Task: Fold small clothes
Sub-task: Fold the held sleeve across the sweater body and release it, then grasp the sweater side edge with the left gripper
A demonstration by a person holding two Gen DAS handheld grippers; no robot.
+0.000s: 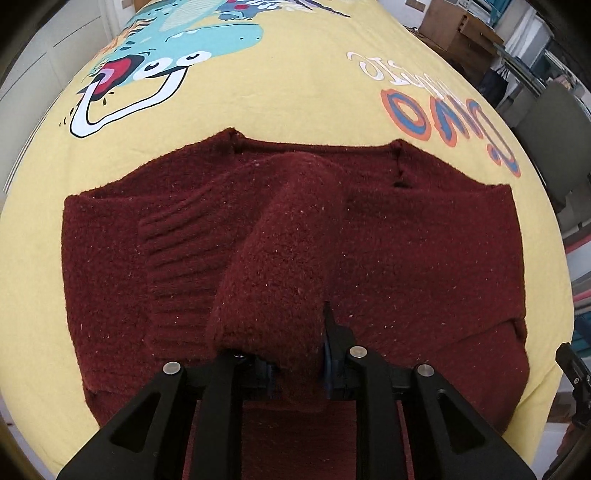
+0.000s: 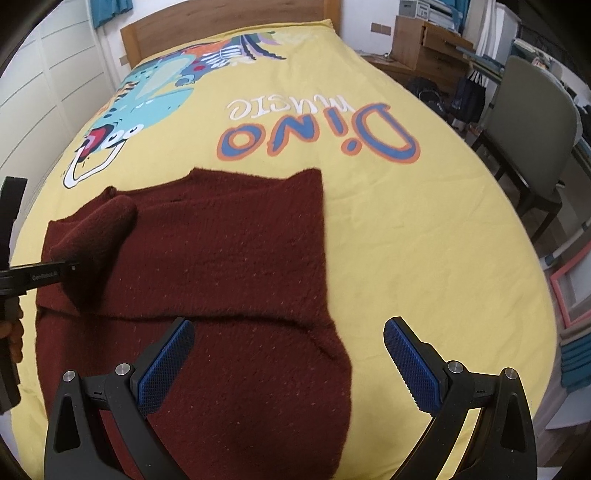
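Observation:
A dark red knitted sweater point(image 1: 406, 258) lies flat on a yellow dinosaur-print bed cover point(image 1: 295, 103), neckline at the far side. One sleeve point(image 1: 288, 258) is lifted over the sweater's middle, and its end sits pinched between the jaws of my left gripper point(image 1: 295, 365), which points steeply down. In the right wrist view the same sleeve point(image 2: 99, 229) hangs from the left gripper point(image 2: 62, 275) at the left edge, with a hand below it. My right gripper point(image 2: 288, 325) stands open with nothing between its blue pads point(image 2: 166, 362), above the sweater point(image 2: 221, 258) near its front right edge.
The bed cover point(image 2: 406, 240) reaches a wooden headboard point(image 2: 221, 22) at the back. White wardrobe doors point(image 2: 37, 92) line the left side. A grey chair point(image 2: 535, 122), wooden furniture point(image 2: 424, 37) and stacked items stand beyond the bed's right edge.

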